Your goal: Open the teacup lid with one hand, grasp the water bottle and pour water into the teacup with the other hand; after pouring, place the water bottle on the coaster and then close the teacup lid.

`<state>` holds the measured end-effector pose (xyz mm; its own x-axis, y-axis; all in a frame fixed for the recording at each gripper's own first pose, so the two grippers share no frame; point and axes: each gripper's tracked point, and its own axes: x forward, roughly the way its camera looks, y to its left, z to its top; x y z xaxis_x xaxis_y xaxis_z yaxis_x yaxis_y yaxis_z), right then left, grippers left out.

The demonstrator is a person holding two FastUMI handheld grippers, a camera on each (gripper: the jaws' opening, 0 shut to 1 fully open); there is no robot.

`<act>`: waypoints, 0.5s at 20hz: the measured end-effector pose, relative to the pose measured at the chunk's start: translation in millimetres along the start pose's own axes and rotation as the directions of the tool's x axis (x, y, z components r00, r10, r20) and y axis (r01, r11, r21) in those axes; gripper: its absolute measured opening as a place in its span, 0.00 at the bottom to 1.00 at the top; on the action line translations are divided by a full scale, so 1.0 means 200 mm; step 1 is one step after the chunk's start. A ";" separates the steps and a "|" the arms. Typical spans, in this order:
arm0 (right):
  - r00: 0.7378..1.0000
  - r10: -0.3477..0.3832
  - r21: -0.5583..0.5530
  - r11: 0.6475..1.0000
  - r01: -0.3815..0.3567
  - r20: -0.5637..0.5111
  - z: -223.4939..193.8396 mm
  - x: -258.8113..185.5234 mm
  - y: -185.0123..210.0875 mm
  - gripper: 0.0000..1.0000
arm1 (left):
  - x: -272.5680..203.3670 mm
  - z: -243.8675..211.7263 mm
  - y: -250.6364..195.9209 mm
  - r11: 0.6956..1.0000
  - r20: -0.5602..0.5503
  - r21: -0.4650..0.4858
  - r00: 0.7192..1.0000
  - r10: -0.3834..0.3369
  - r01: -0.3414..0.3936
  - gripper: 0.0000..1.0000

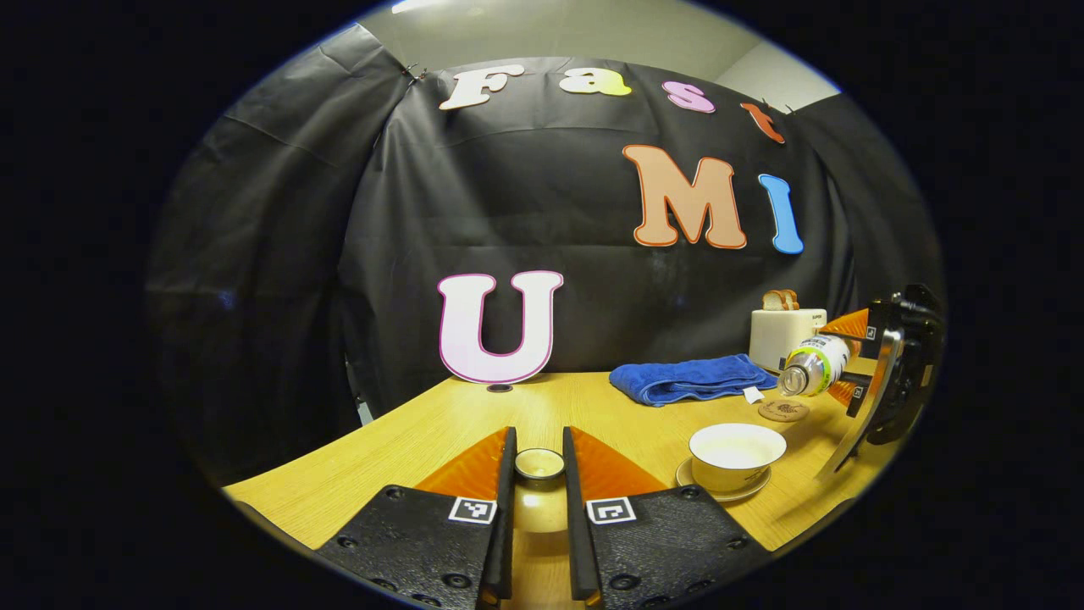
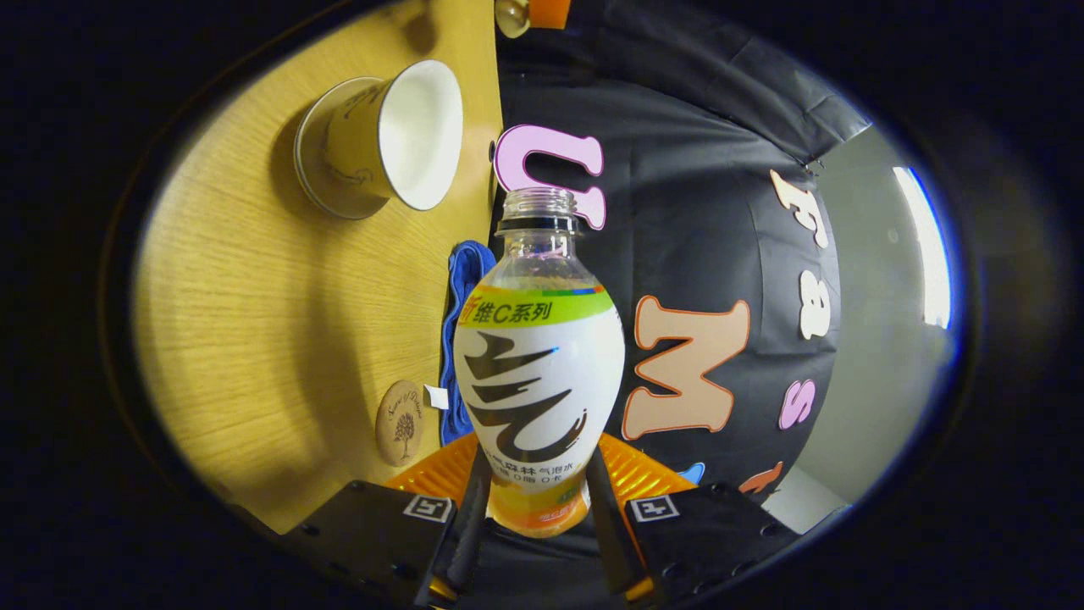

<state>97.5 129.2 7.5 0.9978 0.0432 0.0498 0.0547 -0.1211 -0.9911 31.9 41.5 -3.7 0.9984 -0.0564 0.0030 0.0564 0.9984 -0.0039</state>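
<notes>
Above the teacup (image 1: 735,456), to its right: my right gripper (image 2: 533,508) clamps the water bottle (image 2: 539,364), tipped sideways, mouth toward the teacup | coaster (image 1: 783,411) just behind the teacup | my left gripper (image 1: 539,474) pinches the teacup lid (image 1: 539,463), left of the teacup.

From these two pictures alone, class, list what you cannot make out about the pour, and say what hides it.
- Water level in the teacup: left gripper view, its rim hides the bottom.
- Any water stream from the water bottle: too fine to tell in either view.
- Lid underside: left gripper view, the left gripper fingers cover its sides.
- Toaster base: hidden behind the blue towel.
</notes>
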 end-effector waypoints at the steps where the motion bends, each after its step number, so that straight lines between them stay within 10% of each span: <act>1: 1.000 -0.011 -0.023 1.000 0.011 0.003 0.00 0.00 -0.01 0.61 | 0.00 0.00 0.00 1.000 0.000 0.000 1.000 0.000 0.000 0.24; 10: 0.994 -0.092 -0.191 0.976 0.102 0.063 0.06 -0.03 -0.07 0.61 | 0.00 0.01 0.00 1.000 -0.001 -0.001 1.000 0.000 0.000 0.24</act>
<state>90.7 142.5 19.9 0.9843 0.1169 0.1326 0.1625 -0.3037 -0.9388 32.2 42.2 -2.7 0.9984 -0.0569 0.0022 0.0569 0.9984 -0.0044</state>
